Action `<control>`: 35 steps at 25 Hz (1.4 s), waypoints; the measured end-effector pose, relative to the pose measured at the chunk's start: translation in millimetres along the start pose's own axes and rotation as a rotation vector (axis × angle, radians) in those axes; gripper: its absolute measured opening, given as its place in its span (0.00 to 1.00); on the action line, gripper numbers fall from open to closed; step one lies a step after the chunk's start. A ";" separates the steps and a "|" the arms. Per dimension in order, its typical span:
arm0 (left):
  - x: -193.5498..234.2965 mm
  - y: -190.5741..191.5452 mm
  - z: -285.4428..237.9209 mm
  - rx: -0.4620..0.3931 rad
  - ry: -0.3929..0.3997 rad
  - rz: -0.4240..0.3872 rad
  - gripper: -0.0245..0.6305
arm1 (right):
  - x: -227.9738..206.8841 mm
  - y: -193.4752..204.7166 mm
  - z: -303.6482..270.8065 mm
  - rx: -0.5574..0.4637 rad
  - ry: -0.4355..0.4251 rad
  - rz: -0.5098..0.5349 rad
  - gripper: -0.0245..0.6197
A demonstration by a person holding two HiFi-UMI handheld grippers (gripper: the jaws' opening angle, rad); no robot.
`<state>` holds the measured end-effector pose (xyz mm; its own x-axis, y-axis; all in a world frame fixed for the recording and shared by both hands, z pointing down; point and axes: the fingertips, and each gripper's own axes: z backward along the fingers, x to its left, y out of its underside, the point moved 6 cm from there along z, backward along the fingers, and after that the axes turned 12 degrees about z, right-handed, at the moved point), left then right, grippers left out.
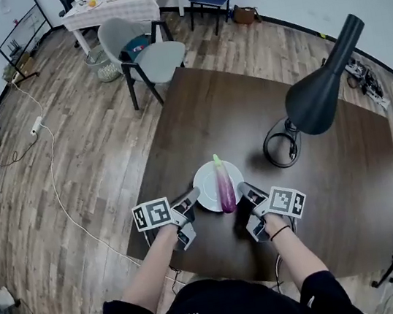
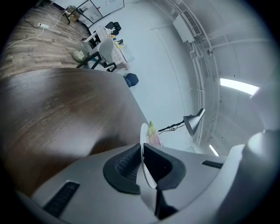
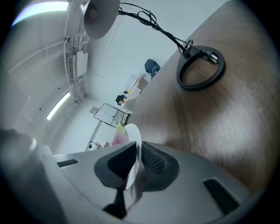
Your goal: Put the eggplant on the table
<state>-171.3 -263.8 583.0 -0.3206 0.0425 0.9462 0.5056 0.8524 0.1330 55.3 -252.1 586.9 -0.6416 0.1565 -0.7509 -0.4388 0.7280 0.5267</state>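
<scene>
Eggplant [image 1: 225, 185] lies across a white plate [image 1: 204, 183] by the table's [image 1: 248, 107] near edge. Left gripper [image 1: 194, 196] and right gripper [image 1: 242, 190] both have their fingers clenched on opposite rims. The plate is perhaps just clear of the wood, so it should be lowered level with both sides together.

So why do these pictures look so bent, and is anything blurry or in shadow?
Head view: a wide lens bows the floorboards and the table edges, but the eggplant and plate look sharp. Left gripper view: black rounded corners, and a shadow on the table ahead of the left hand-held gripper. Right gripper view: same black corners; the plate rim nearest the lens is smeared.
</scene>
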 end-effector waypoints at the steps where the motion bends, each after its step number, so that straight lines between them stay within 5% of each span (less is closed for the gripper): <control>1: 3.4 -2.7 -2.9 0.006 -0.005 -0.001 0.07 | -2.8 0.2 -3.1 0.001 0.006 -0.002 0.09; 24: 48.1 -30.1 -44.6 0.115 -0.160 0.107 0.07 | -42.1 -5.2 -43.4 0.108 0.125 -0.014 0.09; 35: 49.1 -32.6 -46.7 0.143 -0.170 0.123 0.08 | -43.2 -3.3 -46.7 0.169 0.160 0.012 0.10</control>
<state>-166.1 -313.8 638.9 -0.4000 0.2273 0.8879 0.4348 0.8999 -0.0345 55.2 -292.4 636.2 -0.7439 0.0679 -0.6649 -0.3277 0.8300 0.4513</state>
